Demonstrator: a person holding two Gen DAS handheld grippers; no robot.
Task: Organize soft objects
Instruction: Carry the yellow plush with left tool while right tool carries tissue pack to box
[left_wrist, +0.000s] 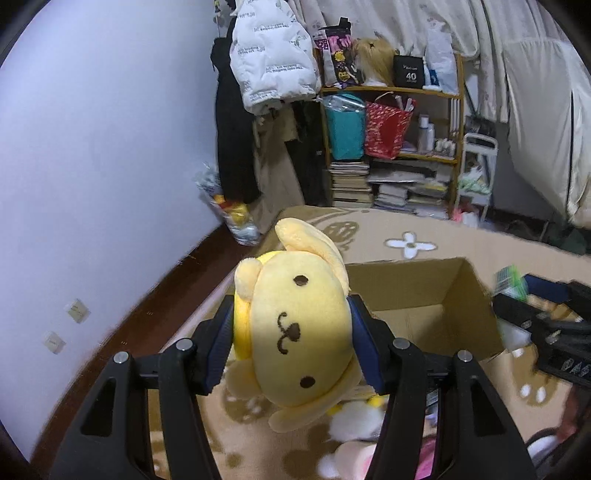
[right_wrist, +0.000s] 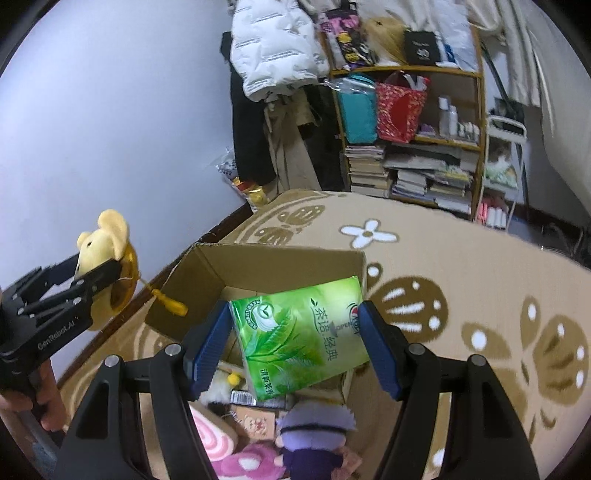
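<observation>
My left gripper is shut on a yellow dog plush and holds it in the air left of an open cardboard box. The same plush and left gripper show at the left of the right wrist view. My right gripper is shut on a green tissue pack and holds it over the near part of the box. Below it lie a purple plush and a pink swirl plush on the carpet.
A beige flower-pattern carpet covers the floor. A wooden shelf with books, bags and bottles stands at the back, coats hanging left of it. A bag of toys leans on the white wall. The right gripper's black body sits right of the box.
</observation>
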